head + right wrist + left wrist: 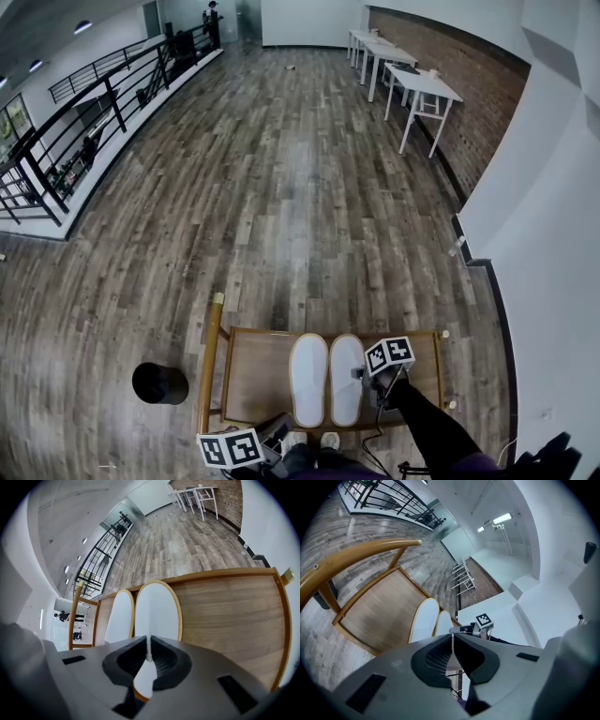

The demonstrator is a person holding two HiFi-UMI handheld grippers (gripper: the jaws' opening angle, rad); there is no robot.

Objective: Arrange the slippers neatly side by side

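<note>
Nearest, the left gripper (pixel 452 638) hangs at the near edge of the wooden chair (pixel 356 555), its jaws pressed together on nothing. 2 white slippers lie flat on the seat (pixel 255 375), close side by side: the left slipper (pixel 307 380) and the right slipper (pixel 347 380). Over the right one's near end the right gripper (pixel 149 654) has its jaws pressed together too; whether its tips touch the slipper cannot be told.

Wooden chair seat (pixel 258 375) on plank floor (pixel 281 206). Two white, tan-edged slippers flat at seat's middle, close side by side: first slipper (pixel 308 379) toward curved rail (pixel 210 361), second slipper (pixel 346 379) toward opposite edge.
</note>
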